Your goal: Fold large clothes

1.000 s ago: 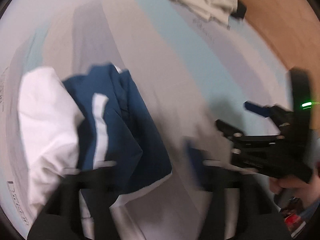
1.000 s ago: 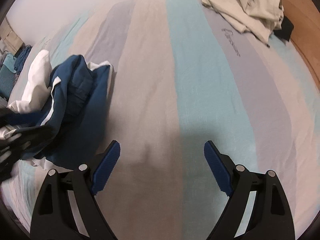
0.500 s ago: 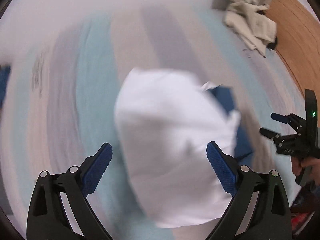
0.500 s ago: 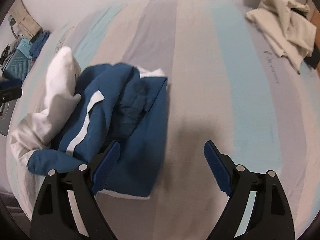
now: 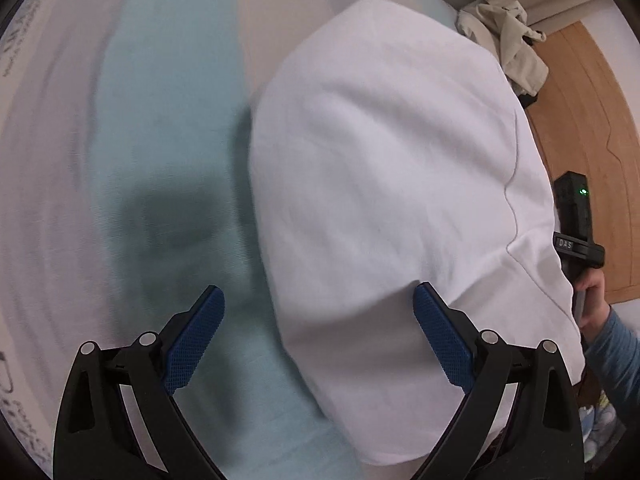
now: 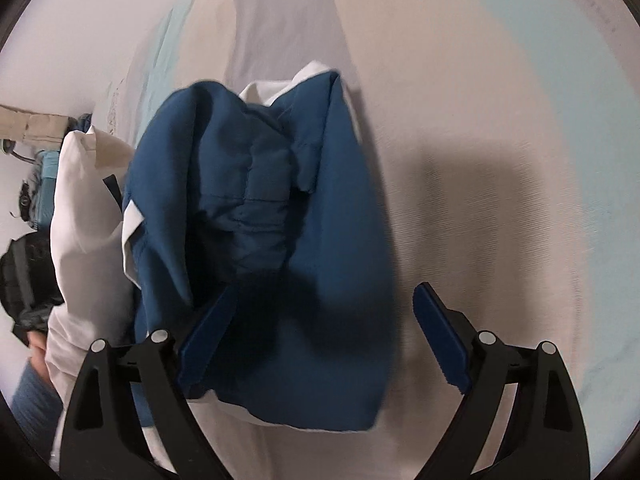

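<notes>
A crumpled garment lies on the striped bed sheet. Its white side [image 5: 392, 184] fills the right of the left wrist view. Its blue side [image 6: 276, 220] with white trim fills the middle of the right wrist view. My left gripper [image 5: 318, 340] is open, its right finger over the white cloth's near edge, holding nothing. My right gripper [image 6: 322, 344] is open just above the blue cloth, its left finger [image 6: 206, 340] against the blue folds. The right gripper's body [image 5: 576, 216] shows at the right edge of the left wrist view.
The bed sheet [image 5: 168, 128] has teal, grey and beige stripes. A beige pile of clothes [image 5: 508, 28] lies at the far corner by a wooden floor [image 5: 592, 128]. A teal bag [image 6: 44, 184] and dark items sit beyond the bed's left side.
Both grippers have closed in on the garment. The white side now looms larger for the left gripper, and the blue side has slid under the right gripper's fingers.
</notes>
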`<state>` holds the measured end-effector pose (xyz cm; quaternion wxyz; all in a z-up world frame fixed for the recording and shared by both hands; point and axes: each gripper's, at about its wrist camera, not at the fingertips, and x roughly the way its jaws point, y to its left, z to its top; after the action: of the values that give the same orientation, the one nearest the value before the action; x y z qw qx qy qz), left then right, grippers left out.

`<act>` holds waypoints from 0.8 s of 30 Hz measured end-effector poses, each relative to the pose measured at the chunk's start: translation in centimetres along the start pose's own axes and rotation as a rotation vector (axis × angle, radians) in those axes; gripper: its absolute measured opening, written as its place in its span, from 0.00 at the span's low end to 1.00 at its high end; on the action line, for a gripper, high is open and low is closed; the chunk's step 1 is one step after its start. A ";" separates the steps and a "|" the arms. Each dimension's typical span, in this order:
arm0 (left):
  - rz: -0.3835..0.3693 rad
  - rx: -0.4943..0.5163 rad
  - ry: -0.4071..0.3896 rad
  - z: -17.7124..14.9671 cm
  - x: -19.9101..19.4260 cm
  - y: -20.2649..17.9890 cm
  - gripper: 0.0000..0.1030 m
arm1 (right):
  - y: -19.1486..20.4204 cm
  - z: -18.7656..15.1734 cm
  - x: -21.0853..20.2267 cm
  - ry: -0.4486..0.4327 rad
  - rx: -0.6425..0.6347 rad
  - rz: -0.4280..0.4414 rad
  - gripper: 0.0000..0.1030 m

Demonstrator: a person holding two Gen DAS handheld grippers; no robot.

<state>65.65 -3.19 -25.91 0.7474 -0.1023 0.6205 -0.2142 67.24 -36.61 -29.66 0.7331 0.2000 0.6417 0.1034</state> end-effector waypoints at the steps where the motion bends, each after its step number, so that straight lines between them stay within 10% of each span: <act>1: -0.007 0.005 0.001 -0.1 0.2 0.0 0.90 | 0.0 0.1 0.3 0.008 0.004 0.015 0.84; 24: -0.156 0.002 -0.017 0.9 3.8 -3.3 0.94 | -2.6 0.4 1.4 0.008 0.126 0.467 0.87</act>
<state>66.37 -7.91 -27.68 0.7337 -0.1517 0.6040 -0.2716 67.56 -38.44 -31.99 0.6729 0.3878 0.5862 0.2308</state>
